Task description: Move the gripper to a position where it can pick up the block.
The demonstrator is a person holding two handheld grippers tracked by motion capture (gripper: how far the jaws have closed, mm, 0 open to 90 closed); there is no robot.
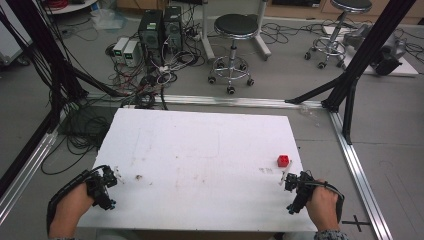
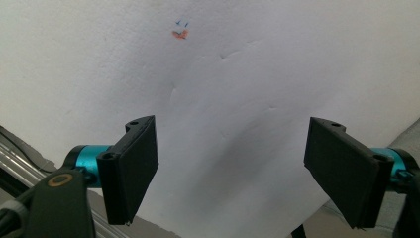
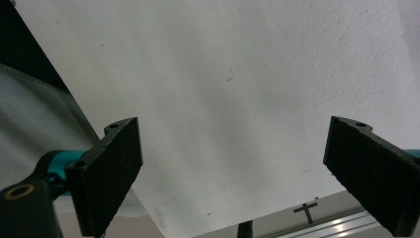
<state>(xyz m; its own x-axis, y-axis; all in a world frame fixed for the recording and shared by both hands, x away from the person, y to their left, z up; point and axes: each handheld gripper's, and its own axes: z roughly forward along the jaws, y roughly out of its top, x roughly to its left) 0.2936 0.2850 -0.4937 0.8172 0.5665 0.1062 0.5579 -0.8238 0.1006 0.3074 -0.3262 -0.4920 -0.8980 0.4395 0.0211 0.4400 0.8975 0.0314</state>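
A grey workshop floor strewn with black cables surrounds a white rectangular foam-board tabletop [image 1: 200, 150], framed by aluminium rails and black struts. Beyond the far-left corner stand two dark computer towers [image 1: 160, 30] amid a tangle of wires; farther right, two round black-seated stools on castors [image 1: 235, 30] sit on the floor.

At the table's near-left edge, a person's left hand [image 1: 70, 210] holds the left gripper [image 1: 114, 176], a black two-jaw tool with a cable looping back over the wrist. In the left gripper view its jaws stand spread wide with only bare white surface between them, grasping nothing; a small orange-and-blue mark [image 2: 180, 30] lies on the board farther ahead. In the high view a small brownish smudge [image 1: 138, 177] marks the board just right of this gripper.

Toward the right edge rests a small red cube-shaped block [image 1: 283, 160], standing free on the board, apart from both tools and just beyond the right gripper [image 1: 285, 179]. That gripper is held in the person's right hand [image 1: 322, 207] at the near-right corner. In the right gripper view its jaws are likewise released and wide apart over blank white board, with a black cross mark [image 3: 306, 210] on the floor past the table's edge.
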